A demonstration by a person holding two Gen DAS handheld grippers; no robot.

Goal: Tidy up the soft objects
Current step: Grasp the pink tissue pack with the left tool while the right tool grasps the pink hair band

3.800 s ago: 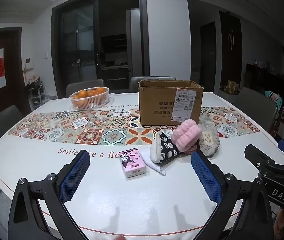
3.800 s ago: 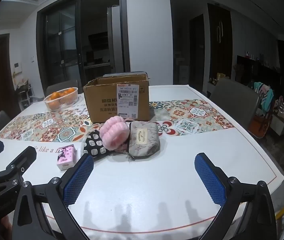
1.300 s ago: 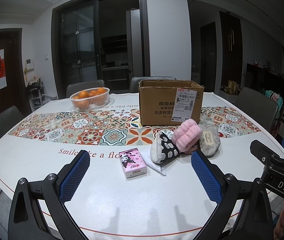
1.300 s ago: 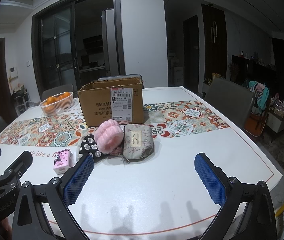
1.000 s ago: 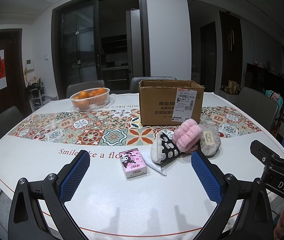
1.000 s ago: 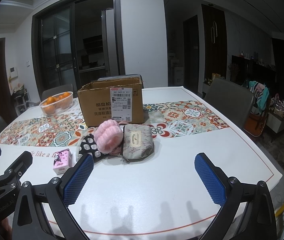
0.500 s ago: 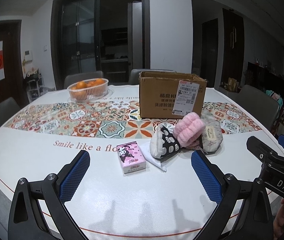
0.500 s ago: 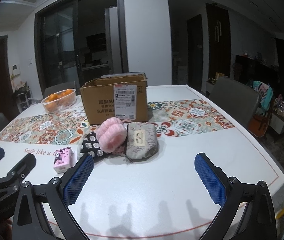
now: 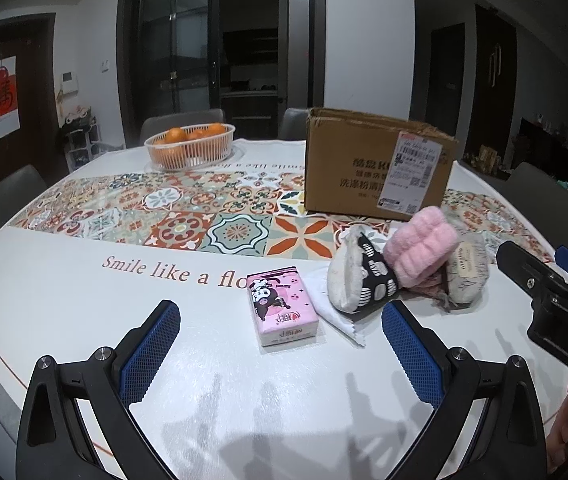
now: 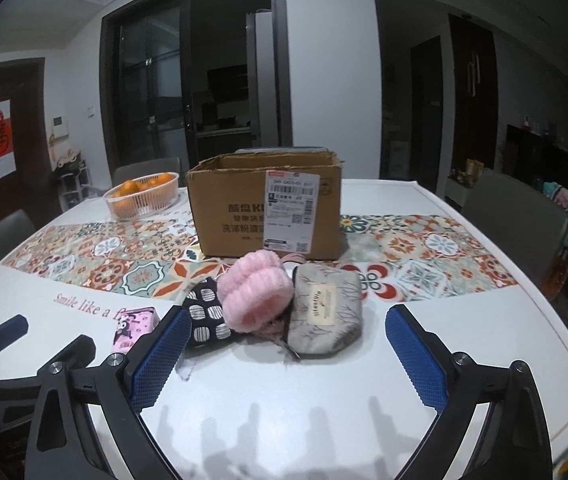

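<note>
both grippers close in on the pile

left gripper (image 9: 280, 334) and right gripper (image 10: 287, 338), jaws wide and empty, now sit lower and nearer than a moment ago. pink plush (image 10: 256, 294), pouch (image 10: 325, 314) and tissue pack (image 9: 282, 306) lie untouched mid-tabletop before the box (image 10: 264, 208); picking starts next.

Pink fluffy headband (image 10: 256, 294) lay between, touching, black-and-white spotted pouch (image 10: 206, 316) and grey zip pouch (image 10: 325, 316); cardboard box (image 10: 264, 208) stood open behind.

A basket of oranges (image 9: 190, 146) (white, slatted) rests on the patterned table (image 9: 84, 300).
</note>
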